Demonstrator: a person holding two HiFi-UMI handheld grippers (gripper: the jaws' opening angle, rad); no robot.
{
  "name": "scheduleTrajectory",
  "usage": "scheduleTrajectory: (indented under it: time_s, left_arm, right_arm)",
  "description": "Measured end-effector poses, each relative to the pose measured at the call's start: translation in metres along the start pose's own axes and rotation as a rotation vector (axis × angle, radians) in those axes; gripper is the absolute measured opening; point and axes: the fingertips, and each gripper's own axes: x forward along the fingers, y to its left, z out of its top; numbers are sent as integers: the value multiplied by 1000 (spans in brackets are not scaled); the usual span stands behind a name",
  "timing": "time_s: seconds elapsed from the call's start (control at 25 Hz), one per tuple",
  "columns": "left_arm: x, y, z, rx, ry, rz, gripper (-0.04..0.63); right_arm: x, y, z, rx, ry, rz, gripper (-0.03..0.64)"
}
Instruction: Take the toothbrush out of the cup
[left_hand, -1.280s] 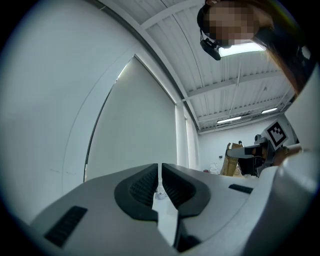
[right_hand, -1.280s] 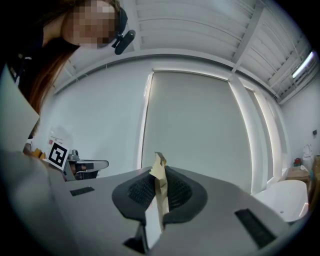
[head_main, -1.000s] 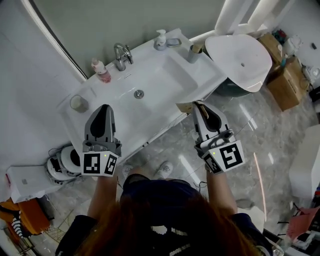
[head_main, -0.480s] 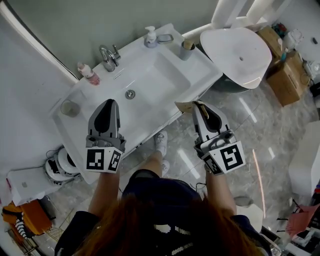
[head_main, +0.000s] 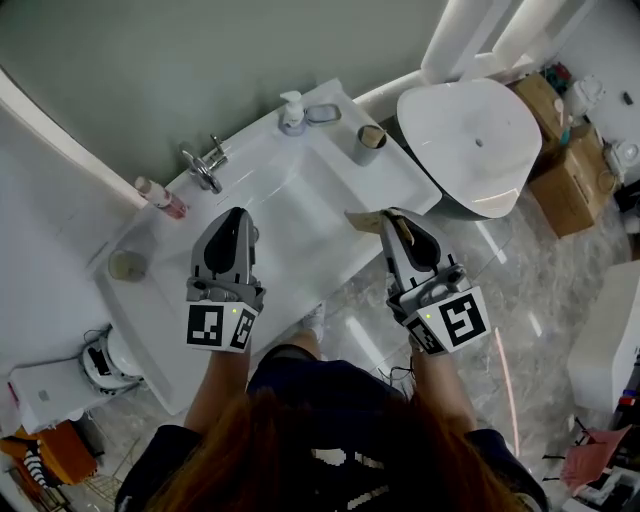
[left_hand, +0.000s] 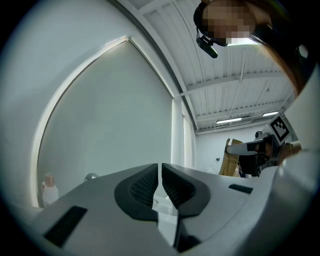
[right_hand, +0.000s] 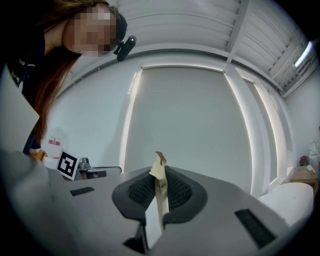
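Note:
A grey cup (head_main: 369, 144) stands on the sink's far right corner with something tan at its rim; I cannot make out a toothbrush in it. My right gripper (head_main: 392, 218) hovers over the sink's front right edge, short of the cup, shut on a flat tan cardboard piece (head_main: 364, 216). In the right gripper view the cardboard piece (right_hand: 159, 175) sticks up between the pads. My left gripper (head_main: 236, 216) hangs over the basin, shut with nothing in it. Its pads (left_hand: 145, 186) meet in the left gripper view.
On the white sink (head_main: 150, 330) are a faucet (head_main: 204, 166), a pink bottle (head_main: 160, 198), a soap pump (head_main: 291, 112), a soap dish (head_main: 324, 114) and a second cup (head_main: 127, 265) at far left. A white toilet (head_main: 470, 140) and cardboard boxes (head_main: 560, 150) stand to the right.
Both grippers have moved forward from the sink's front edge to over the basin, closer to the grey cup. The jaws have not changed.

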Motion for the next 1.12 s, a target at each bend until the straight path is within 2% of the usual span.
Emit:
scheduleTrajectory:
  time_s: [0.24,0.36,0.56,0.76,0.96,1.12]
  left_arm:
    - [72,5,-3,3,-2,-61,38]
    - [94,8,-5,-2,0,-66,38]
    - [116,8,-16,-7,26,-50,38]
    - [136,0,-33,-2,59,-6,38]
    - [169,-19,-48,-9,81,31,38]
    - [200,-43,-56,-17,79,23,38]
  right_arm:
    - [48,-51,6,-10,-3,-3,40]
    - [60,-71,1,2,15,-11,40]
    - [75,-100,-12,24,43,-1,40]
    - [86,-128,-20,35,55,60,40]
    - [92,-167,-24,34,74,118,40]
    - [95,-207,-23,32,76,143,40]
